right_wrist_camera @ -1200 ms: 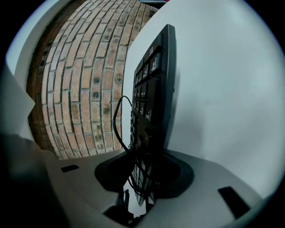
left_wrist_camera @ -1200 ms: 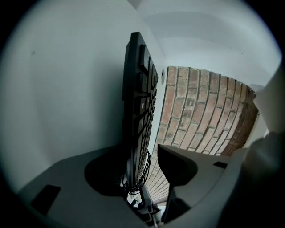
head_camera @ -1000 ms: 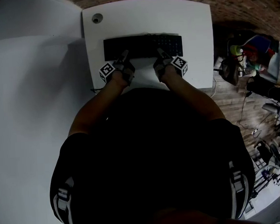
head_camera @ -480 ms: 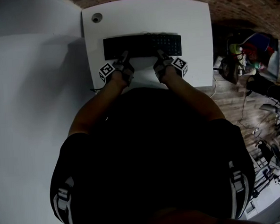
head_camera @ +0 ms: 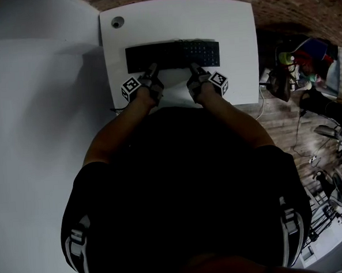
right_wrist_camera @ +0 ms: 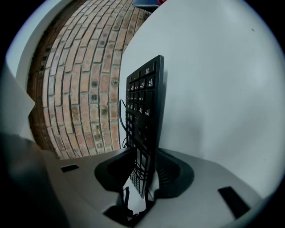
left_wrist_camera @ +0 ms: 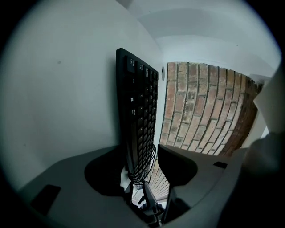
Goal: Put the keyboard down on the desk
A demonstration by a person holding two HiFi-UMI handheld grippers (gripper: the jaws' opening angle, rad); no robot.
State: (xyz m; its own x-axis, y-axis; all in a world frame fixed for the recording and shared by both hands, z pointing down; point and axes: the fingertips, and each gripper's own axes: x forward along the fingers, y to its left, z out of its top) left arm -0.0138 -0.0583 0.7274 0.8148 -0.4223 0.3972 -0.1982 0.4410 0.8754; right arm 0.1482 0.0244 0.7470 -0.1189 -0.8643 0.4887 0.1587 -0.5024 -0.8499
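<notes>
Over the last second the keyboard (head_camera: 172, 55) has slid a shade further from me across the desk (head_camera: 233, 25), and both grippers have gone with it. My right gripper (right_wrist_camera: 144, 167) is closed on the keyboard's near edge by the number pad, a jaw pressed to each face. My left gripper (left_wrist_camera: 140, 162) grips the same near edge toward the other end; the jaw on the underside sits flush, while the jaw on the key side meets the keys only near its tip, with a gap lower down. A thin black cable (left_wrist_camera: 149, 165) loops round the keyboard just ahead of the left jaws. From the head view the keyboard lies lengthwise across the middle of the white desk, keys up, level with its top; I cannot tell whether it rests on the surface or hangs just above. A small round disc (head_camera: 117, 22) sits in the desk's far left corner, well apart from the keyboard. A brick wall (left_wrist_camera: 200, 107) stands beyond the desk
</notes>
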